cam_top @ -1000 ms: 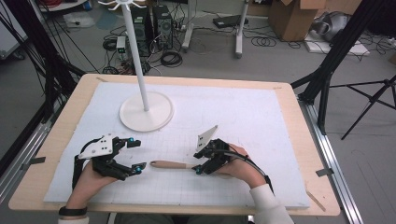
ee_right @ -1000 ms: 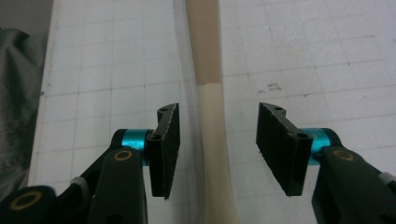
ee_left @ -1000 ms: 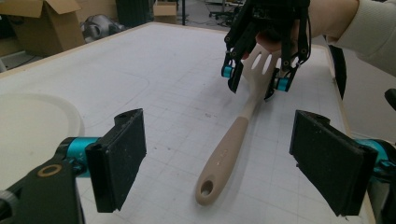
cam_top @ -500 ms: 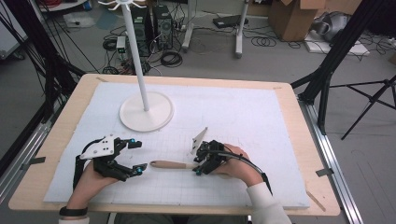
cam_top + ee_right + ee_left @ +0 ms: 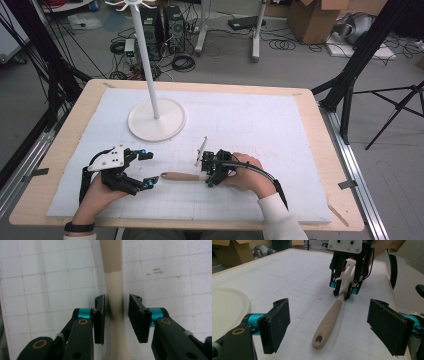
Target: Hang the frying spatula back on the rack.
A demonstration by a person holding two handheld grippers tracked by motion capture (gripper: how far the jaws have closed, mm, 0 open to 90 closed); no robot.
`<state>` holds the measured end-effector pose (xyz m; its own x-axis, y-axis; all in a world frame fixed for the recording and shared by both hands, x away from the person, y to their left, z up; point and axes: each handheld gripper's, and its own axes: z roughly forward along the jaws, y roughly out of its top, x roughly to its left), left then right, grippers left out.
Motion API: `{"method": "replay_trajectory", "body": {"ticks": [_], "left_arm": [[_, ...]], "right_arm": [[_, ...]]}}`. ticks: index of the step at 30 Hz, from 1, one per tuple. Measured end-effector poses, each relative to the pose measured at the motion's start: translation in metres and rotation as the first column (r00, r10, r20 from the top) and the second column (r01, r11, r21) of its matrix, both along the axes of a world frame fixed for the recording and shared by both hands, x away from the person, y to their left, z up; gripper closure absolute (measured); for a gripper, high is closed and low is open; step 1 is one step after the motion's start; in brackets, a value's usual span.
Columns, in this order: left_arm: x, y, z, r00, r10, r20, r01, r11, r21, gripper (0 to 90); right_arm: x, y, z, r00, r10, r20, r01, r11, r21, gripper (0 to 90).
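The bench point(image 5: 320, 150) carries a white gridded mat point(image 5: 260, 125) and, at its far left, a white stand point(image 5: 156, 119) on a round base. The spatula point(image 5: 182, 176) lies near the front edge, its long axis running left to right, handle end with the hanging hole pointing at the left gripper point(image 5: 145, 170), which sits just beside it, spread wide and empty. The right gripper point(image 5: 207, 175) straddles the neck (jaws close on either side, a sliver of gap on one). No readable writing

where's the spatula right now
In the high view the spatula lies on the table's near middle, handle end toward the left claw, neck between the right claw jaws.
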<state>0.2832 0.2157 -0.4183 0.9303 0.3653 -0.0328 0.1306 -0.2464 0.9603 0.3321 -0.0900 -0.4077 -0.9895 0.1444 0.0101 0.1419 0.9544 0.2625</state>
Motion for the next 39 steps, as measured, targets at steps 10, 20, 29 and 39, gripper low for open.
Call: {"method": "replay_trajectory", "body": {"ticks": [10, 20, 29, 39], "left_arm": [[-0.002, 0.002, 0.001, 1.0, 0.006, 0.006, -0.006, 1.0, 0.001, 18.9], [-0.004, 0.002, 0.004, 0.9998, 0.014, 0.017, -0.014, 0.9998, -0.014, 19.1], [-0.006, -0.003, 0.006, 0.9996, 0.006, 0.027, -0.005, 0.9997, -0.022, 19.1], [-0.009, -0.006, 0.012, 0.9992, 0.012, 0.039, -0.01, 0.9989, -0.045, 19.4]], "right_arm": [[-0.002, -0.002, 0.0, 1.0, 0.003, 0.002, -0.003, 1.0, 0.015, 77.2], [-0.011, -0.028, 0.002, 0.9943, -0.073, 0.079, 0.055, 0.977, 0.207, 77.5], [-0.017, -0.043, 0.022, 0.9852, -0.125, 0.118, 0.074, 0.928, 0.365, 77.7], [-0.026, -0.054, 0.042, 0.9735, -0.163, 0.16, 0.066, 0.872, 0.485, 77.7]]}}
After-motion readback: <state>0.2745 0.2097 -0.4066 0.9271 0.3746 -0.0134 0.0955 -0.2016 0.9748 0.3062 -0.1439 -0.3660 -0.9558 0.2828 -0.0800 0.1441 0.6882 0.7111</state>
